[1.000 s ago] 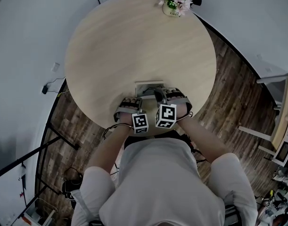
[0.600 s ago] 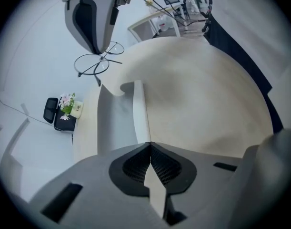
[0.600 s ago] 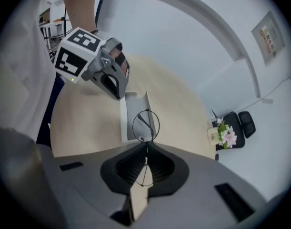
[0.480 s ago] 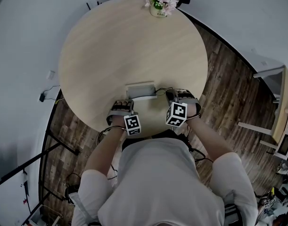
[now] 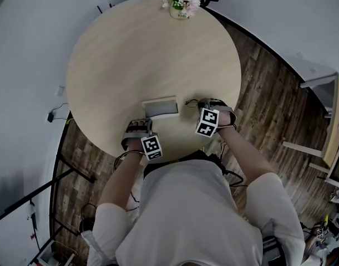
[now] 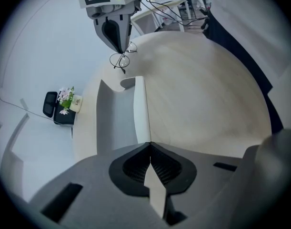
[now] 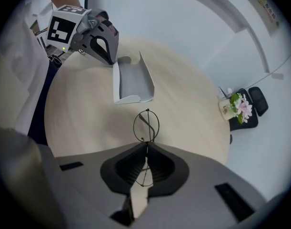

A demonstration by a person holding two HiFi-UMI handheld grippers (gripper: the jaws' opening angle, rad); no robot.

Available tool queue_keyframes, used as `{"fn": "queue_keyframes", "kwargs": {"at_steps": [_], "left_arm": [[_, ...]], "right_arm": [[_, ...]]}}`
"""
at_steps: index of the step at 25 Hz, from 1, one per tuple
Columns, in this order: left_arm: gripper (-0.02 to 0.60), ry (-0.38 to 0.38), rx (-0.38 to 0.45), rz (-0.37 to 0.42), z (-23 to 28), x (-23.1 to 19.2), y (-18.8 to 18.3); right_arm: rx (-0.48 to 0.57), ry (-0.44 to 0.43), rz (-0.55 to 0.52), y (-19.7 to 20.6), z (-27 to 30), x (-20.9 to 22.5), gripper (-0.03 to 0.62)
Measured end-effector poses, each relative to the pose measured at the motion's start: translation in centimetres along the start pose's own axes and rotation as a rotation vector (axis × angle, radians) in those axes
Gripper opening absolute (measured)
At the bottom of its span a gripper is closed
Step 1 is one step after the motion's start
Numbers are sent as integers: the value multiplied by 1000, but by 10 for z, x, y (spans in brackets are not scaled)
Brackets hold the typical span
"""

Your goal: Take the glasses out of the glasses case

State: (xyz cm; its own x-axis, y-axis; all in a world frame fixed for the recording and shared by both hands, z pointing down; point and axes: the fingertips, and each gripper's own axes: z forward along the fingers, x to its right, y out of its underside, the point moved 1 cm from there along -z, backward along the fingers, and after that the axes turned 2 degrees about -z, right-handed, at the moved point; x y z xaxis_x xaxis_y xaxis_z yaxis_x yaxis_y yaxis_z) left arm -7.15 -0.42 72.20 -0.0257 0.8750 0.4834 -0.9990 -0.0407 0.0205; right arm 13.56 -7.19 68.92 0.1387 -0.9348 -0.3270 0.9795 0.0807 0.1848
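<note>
glasses [image 7: 146, 124]: thin dark wire, round lenses, pinched by right gripper [image 7: 146, 148]; left gripper [image 6: 150, 145] clamps case [image 6: 117, 123].

- Glasses [image 7: 146, 124]: between the right gripper [image 7: 146, 145] jaws, above the table [image 7: 88, 123].
- Glasses case [image 6: 117, 118]: on the table, ahead of the left gripper [image 6: 150, 145] jaws, one wall edge between them.
- Flowerpot [image 7: 225, 109]: far ahead-right of the right jaws, at the table's edge.

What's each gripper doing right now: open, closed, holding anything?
Left gripper: fingers closed on the edge of the glasses case.
Right gripper: fingers closed on the glasses, which are outside the case.
</note>
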Motion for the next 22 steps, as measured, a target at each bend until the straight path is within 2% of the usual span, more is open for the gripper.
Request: {"fn": "queue_keyframes", "kwargs": {"at_steps": [9,19,22], "left_arm": [[5,10,-37,-37,1,-3,-2],[5,13,-41,-39,2,-4,-2],[5,13,-36,-35,3,-3,-1]], "right_arm": [[1,-51,-78,4,23,8,18],[-9,-51,-128,5,34,11,19],[-13,-26,-144,4,31,12,20]]}}
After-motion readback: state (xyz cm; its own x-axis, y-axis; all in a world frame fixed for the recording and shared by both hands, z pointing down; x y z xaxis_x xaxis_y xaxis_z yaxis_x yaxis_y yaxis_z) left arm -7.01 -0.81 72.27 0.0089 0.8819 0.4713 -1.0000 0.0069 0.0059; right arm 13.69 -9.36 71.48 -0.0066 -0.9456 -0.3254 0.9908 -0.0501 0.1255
